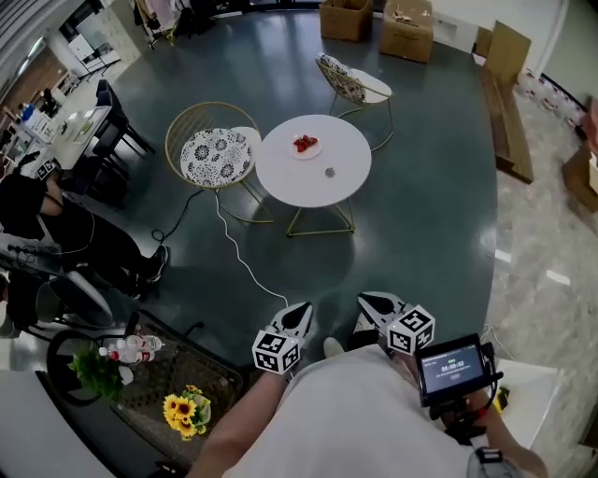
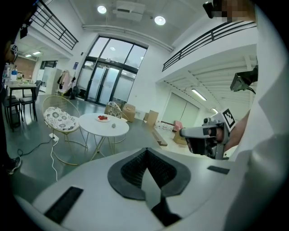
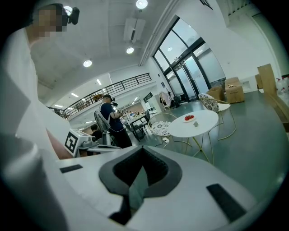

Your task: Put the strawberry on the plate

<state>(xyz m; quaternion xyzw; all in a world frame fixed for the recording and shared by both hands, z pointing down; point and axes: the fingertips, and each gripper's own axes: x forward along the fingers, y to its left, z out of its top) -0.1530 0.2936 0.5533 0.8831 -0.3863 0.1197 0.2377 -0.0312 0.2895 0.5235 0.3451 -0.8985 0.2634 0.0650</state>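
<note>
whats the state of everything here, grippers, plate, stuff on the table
left gripper: shut, nothing between its jaws, well short of the table
right gripper: shut, empty
plate: flat on the round white table
strawberries: on the plate, count unclear
small grey object: on the table, apart from the plate, too small to identify
cushioned chair: upright, unoccupied
small screen: lit

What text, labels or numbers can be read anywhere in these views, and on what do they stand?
Nothing can be read with certainty.
Small screen at the lower right of the head view: a line of light digits, too small to read.
Marker cubes: black-and-white square patterns only, no letters.
Cardboard boxes: no legible print.
</note>
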